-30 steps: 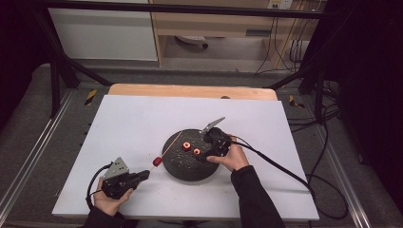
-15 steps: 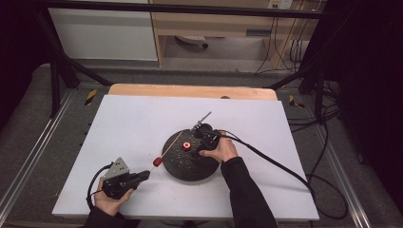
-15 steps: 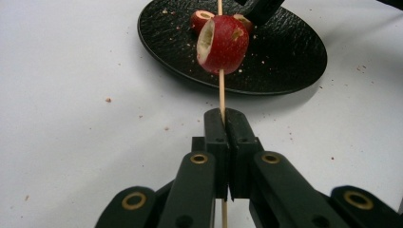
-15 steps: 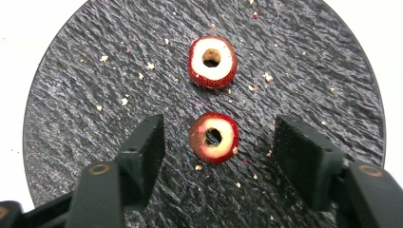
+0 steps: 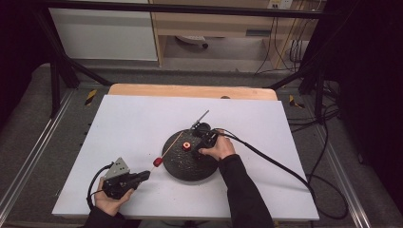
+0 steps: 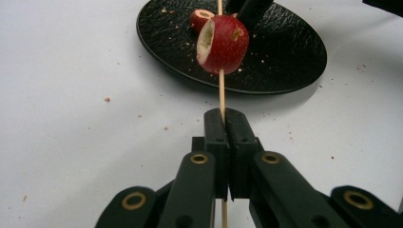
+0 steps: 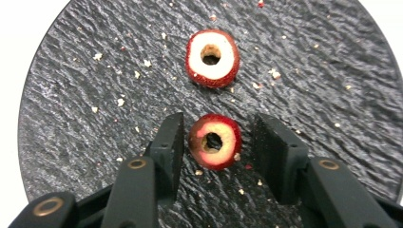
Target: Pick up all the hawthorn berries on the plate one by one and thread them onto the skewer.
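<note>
A black plate (image 5: 190,164) (image 7: 95,95) lies mid-table with two cored red fruit pieces on it. My right gripper (image 5: 199,145) (image 7: 219,121) points down over it. Its jaws have just been closing and stand either side of the nearer fruit piece (image 7: 215,141), with a small gap at each pad. The other fruit piece (image 7: 212,58) (image 5: 187,146) lies just beyond. My left gripper (image 5: 142,175) (image 6: 224,114) is shut on a thin wooden skewer (image 6: 221,90) that reaches toward the plate (image 6: 285,57). A third red fruit piece (image 6: 223,43) (image 5: 157,162) is threaded on the skewer.
The white table sheet (image 5: 142,123) has free room on every side of the plate. A wooden edge (image 5: 190,91) runs along the back. The right gripper's black cable (image 5: 275,164) trails off to the right. Crumbs are scattered over the plate.
My right hand has moved left from the plate's right rim toward its middle and now covers one of the two fruit pieces seen earlier. The left hand and skewer have stayed put.
</note>
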Action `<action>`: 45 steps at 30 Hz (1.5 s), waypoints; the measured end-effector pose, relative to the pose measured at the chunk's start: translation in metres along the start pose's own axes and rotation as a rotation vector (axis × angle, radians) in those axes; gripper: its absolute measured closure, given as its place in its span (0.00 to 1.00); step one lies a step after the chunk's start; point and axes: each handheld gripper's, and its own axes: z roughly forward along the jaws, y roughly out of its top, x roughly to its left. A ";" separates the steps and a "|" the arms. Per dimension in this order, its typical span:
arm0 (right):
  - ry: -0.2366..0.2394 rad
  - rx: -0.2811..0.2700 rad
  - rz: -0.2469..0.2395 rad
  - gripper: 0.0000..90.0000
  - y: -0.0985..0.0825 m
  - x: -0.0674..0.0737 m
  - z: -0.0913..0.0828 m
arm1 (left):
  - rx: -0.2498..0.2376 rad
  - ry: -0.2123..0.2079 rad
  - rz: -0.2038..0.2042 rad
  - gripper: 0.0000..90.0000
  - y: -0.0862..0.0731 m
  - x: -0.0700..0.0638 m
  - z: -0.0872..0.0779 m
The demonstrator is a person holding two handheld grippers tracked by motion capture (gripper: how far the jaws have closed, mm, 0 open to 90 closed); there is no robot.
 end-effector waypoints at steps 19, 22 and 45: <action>0.028 0.000 0.043 0.70 0.001 -0.002 -0.004 | -0.004 0.004 0.001 0.99 0.000 0.000 0.000; 0.028 -0.022 0.051 0.70 0.000 0.000 -0.010 | -0.003 0.005 0.003 0.99 0.000 0.000 0.000; 0.064 -0.253 0.113 0.70 -0.035 0.009 -0.048 | -0.009 0.005 0.015 0.99 0.001 -0.005 0.001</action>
